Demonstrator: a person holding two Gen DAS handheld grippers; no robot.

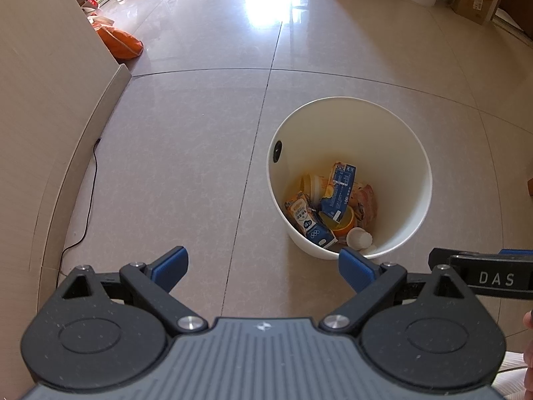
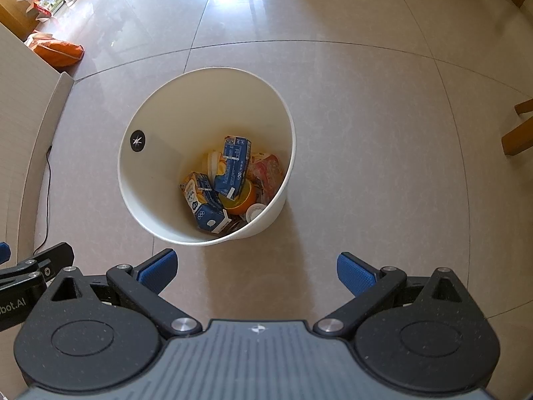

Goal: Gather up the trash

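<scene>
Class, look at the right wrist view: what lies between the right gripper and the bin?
Only bare floor tile lies between the open right gripper and the white bin, shown in the right wrist view.

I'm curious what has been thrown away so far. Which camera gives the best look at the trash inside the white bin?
The right wrist view: the white bin sits near the middle, so the blue cartons and orange cup inside show clearly. The left wrist view shows the same bin off to the right, with a gripper finger covering part of its near rim.
</scene>
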